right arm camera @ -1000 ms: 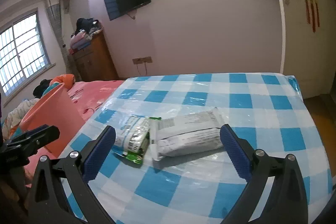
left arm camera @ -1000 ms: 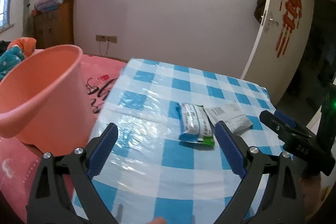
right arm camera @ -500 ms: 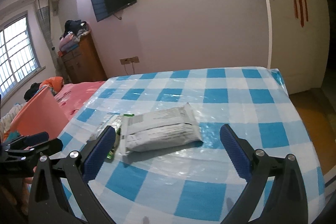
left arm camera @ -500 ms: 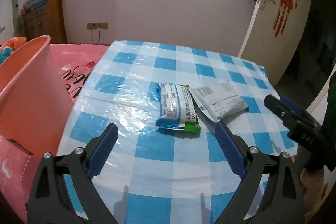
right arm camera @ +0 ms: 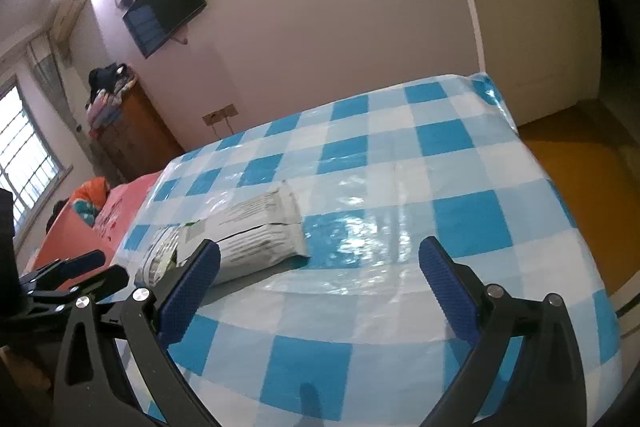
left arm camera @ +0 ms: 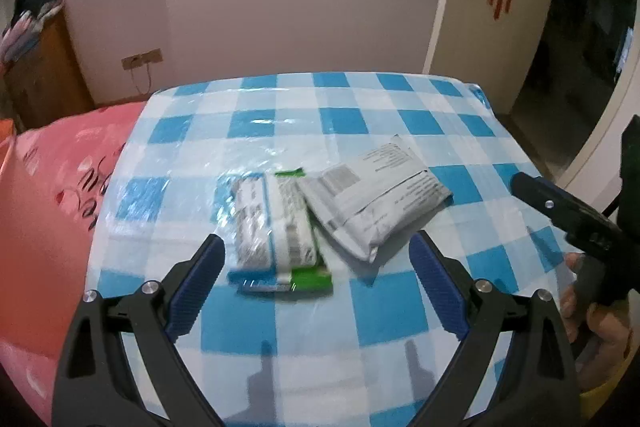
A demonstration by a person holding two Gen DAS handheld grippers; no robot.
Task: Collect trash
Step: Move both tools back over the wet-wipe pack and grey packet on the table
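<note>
Two pieces of trash are seen lying side by side, touching, near the middle of the blue-and-white checked plastic tablecloth [left arm camera: 280, 123]: a flat green-and-blue printed plastic wrapper [left arm camera: 276, 231] on the left and a crumpled grey plastic mailing pouch [left arm camera: 376, 203] on the right, its edge resting against the wrapper. The left gripper [left arm camera: 316, 283] is held wide open and empty just in front of the wrapper, its blue-padded jaws spread to either side of it but not yet around it. The right gripper [right arm camera: 320, 279] is likewise fully spread and holds nothing; the pouch lies ahead and to its left, near its left jaw. The step in hand is judged to be the approach to a first pick. The next move probably calls for the left gripper to be lowered and advanced until the wrapper's long edges are bracketed, then closed. An orange plastic tub [right arm camera: 68, 239], presumably the bin, is glimpsed at the far left.
</note>
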